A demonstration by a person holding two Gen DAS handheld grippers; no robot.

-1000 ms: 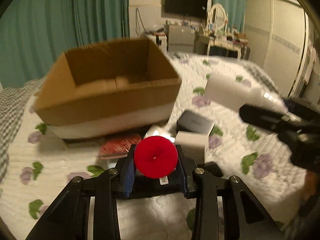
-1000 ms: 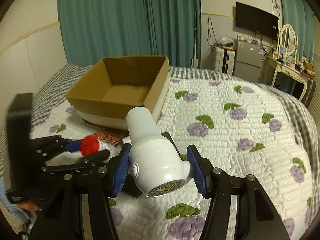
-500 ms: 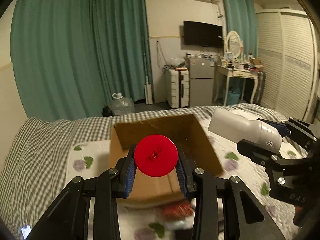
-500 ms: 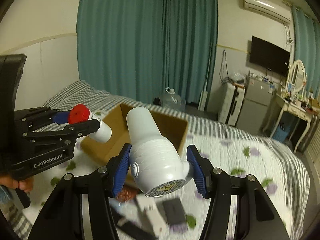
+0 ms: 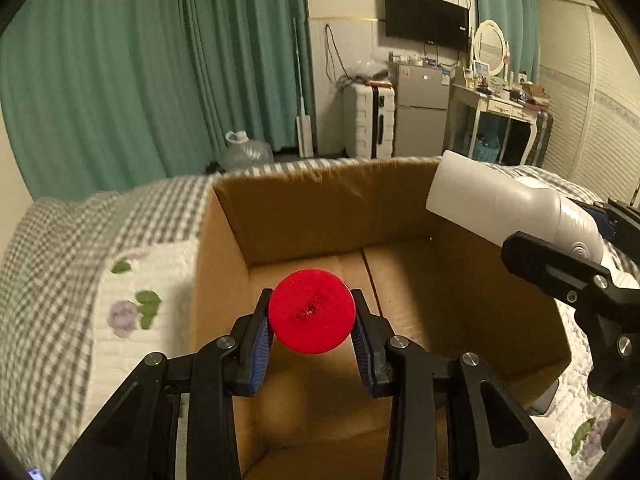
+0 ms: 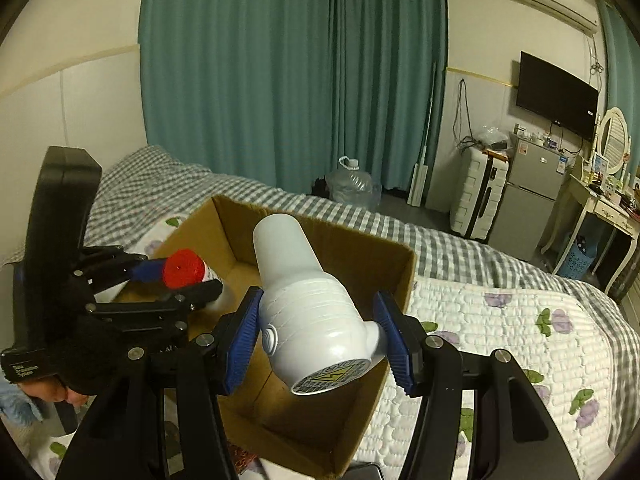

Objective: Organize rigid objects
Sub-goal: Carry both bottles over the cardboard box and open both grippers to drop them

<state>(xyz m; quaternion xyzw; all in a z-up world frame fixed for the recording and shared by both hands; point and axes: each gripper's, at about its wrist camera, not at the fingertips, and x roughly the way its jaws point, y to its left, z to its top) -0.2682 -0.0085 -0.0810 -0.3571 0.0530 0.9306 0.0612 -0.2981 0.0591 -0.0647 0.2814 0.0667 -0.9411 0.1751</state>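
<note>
The left gripper (image 5: 312,334) is clamped on a red-capped bottle (image 5: 312,312), its blue pads (image 5: 262,344) pressing the sides just behind the cap, which faces the camera. The bottle hangs over the open box (image 5: 304,216), above its floor. From the right wrist view the same bottle (image 6: 185,269) points into the box (image 6: 400,276) from its left edge.

The right gripper (image 6: 320,340) is closed on a white bottle (image 6: 308,308), gripped at its wide ribbed base, neck end aimed forward over the box interior. The box sits on the bed (image 6: 500,328), on a floral quilt.
</note>
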